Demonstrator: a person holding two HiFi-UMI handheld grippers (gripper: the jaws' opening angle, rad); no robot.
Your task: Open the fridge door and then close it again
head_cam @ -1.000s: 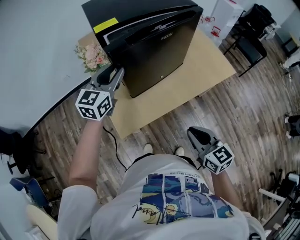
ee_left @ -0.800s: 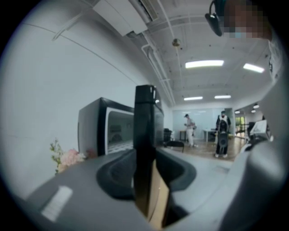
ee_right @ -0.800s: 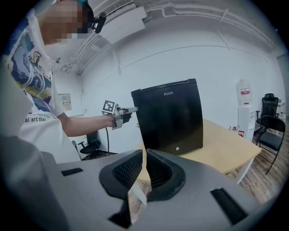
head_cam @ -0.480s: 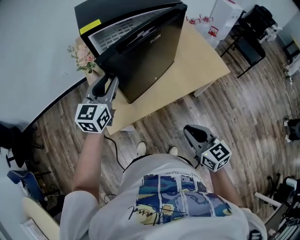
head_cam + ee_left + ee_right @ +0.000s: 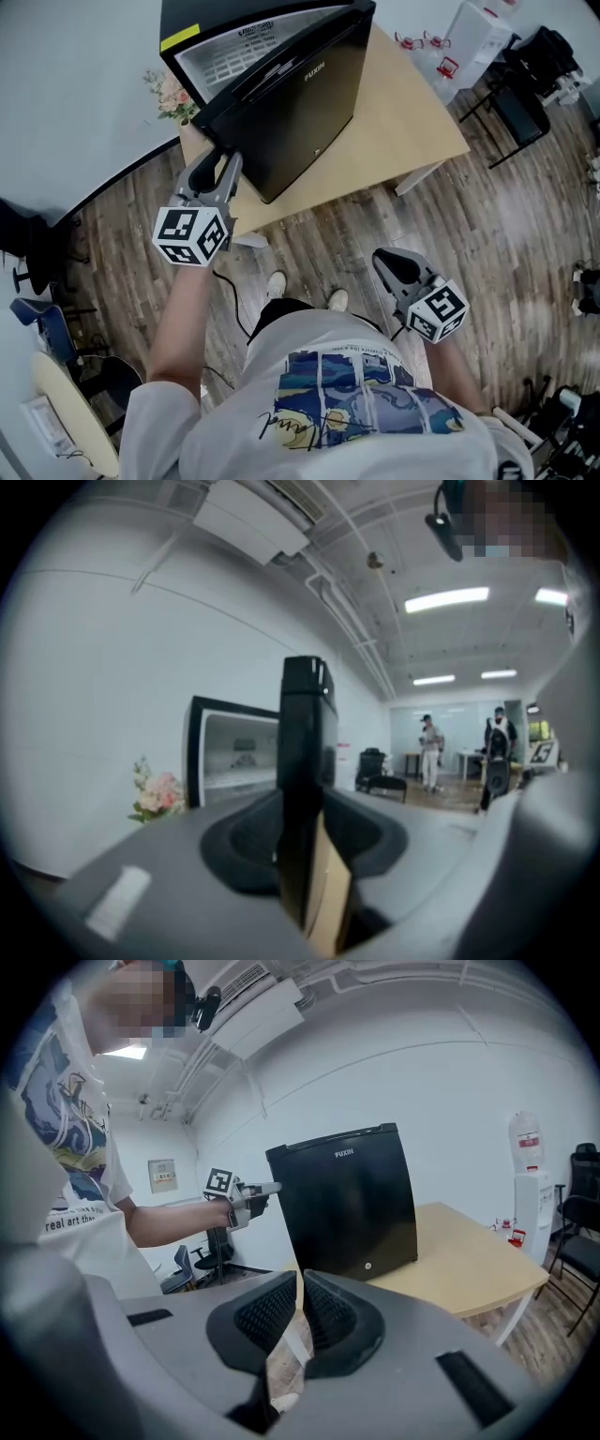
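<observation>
**Door Part Open, Left Tongs on Its Free Edge**

Left tongs (image 5: pixel 212 172): the jaws stand wide, astride the free edge of the door (image 5: pixel 300 103) near its lower corner. In the left gripper view that edge fills most of the gap, and I judge the pads to bear on it. Right tongs (image 5: pixel 300 1288): the jaws are all but together with nothing between them. They hang low at my right side, well apart from the fridge (image 5: pixel 183 19).

The door stands part open, swung off the cabinet at its left side, and the white shelves show behind it. The hinge is at the far right. I judge the opening half of the task to be in hand.

To do this step well, I would draw the edge round its arc about the hinge, not straight toward me. I would also keep the jaws square to the edge so it cannot slip out. A gentle pull is advised, since the fridge sits near the left edge of the bench (image 5: pixel 403 122) and could shift.

Surroundings:
- Flowers (image 5: pixel 173 94) stand just beside the fridge's left wall, near the left tongs, and a careless swing could knock them.
- A cable (image 5: pixel 228 298) trails over the floor (image 5: pixel 506 234) near my shoes (image 5: pixel 275 284).
- A black chair (image 5: pixel 511 98) stands beyond the bench's right end, well apart.

I see nothing on the bench within the door's sweep. My own body is the nearest thing in its path.
</observation>
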